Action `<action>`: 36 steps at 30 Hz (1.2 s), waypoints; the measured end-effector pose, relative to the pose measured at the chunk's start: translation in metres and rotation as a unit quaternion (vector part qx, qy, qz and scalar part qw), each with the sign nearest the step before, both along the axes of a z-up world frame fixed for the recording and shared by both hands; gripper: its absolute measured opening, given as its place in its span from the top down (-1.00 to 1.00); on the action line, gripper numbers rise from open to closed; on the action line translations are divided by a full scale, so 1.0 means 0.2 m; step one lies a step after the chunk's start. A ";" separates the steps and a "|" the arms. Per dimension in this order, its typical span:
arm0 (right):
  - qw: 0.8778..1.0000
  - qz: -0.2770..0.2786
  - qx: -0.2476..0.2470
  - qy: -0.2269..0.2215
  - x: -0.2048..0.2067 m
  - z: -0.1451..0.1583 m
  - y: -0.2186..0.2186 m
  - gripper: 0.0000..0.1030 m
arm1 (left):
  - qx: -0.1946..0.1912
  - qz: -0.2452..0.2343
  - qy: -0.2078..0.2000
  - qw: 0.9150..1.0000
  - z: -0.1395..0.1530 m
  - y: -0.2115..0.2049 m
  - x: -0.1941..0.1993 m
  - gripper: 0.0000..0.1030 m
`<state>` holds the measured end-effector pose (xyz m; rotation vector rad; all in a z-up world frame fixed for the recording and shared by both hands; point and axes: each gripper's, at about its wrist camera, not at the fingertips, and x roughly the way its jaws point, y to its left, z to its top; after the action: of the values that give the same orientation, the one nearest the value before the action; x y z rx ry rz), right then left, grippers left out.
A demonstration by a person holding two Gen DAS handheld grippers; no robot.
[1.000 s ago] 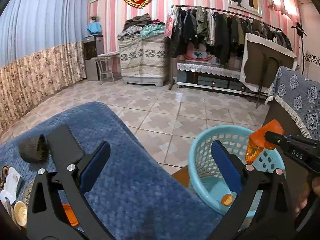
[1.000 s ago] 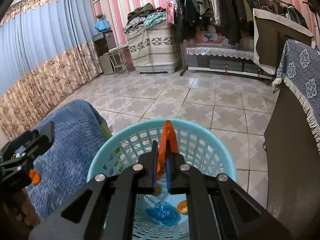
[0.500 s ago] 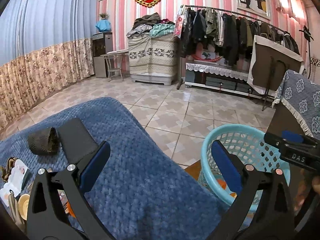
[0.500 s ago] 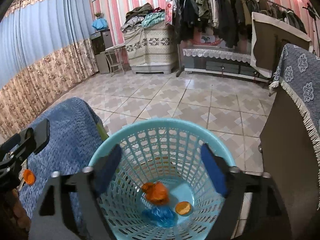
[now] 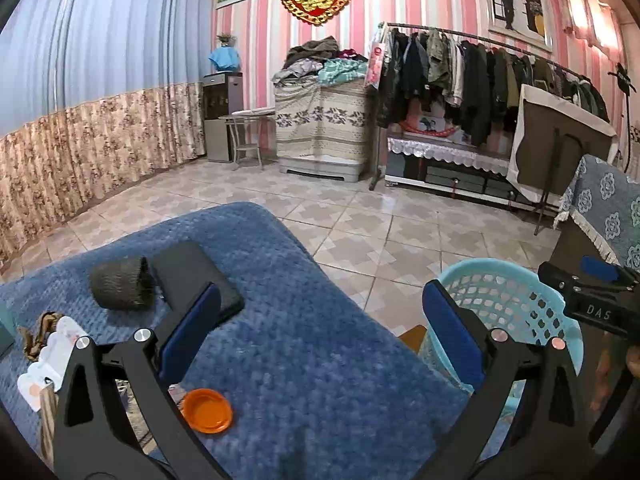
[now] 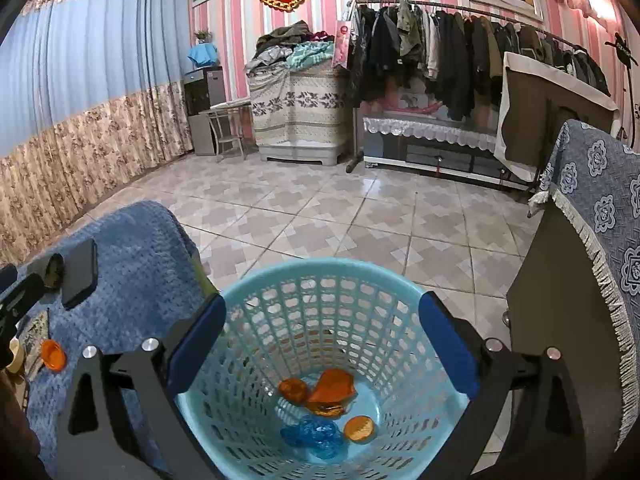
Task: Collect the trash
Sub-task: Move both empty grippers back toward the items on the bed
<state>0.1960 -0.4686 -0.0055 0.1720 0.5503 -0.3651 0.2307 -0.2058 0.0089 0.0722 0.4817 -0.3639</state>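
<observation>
Trash left to collect: an orange lid [image 5: 207, 410] lies flat on the blue blanket [image 5: 320, 360], lower left of the left wrist view, just inside the left gripper's [image 5: 316, 340] left finger. That gripper is spread wide and empty, nearer the lid than the right one. The basket [image 6: 320, 280] fills the bottom centre of the right view; the right gripper [image 6: 320, 344] hangs over it, jaws opening with nothing between them, an orange wrapper [image 6: 332, 390] on the basket floor.
</observation>
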 end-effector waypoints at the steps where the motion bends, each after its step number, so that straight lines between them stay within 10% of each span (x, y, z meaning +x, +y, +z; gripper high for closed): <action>1: 1.000 0.002 -0.001 -0.003 0.00 0.01 0.01 -0.85 | -0.002 0.003 0.000 1.000 0.01 0.02 0.00 -0.89; 36: 0.988 0.148 0.021 -0.045 0.01 0.03 0.85 -0.91 | -0.037 0.182 0.001 0.983 -0.08 1.25 -0.40 -0.90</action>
<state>0.1975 -0.2992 -0.0003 0.1437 0.4853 -0.0569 0.1501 0.0441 -0.0070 -0.0884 0.4719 -0.0222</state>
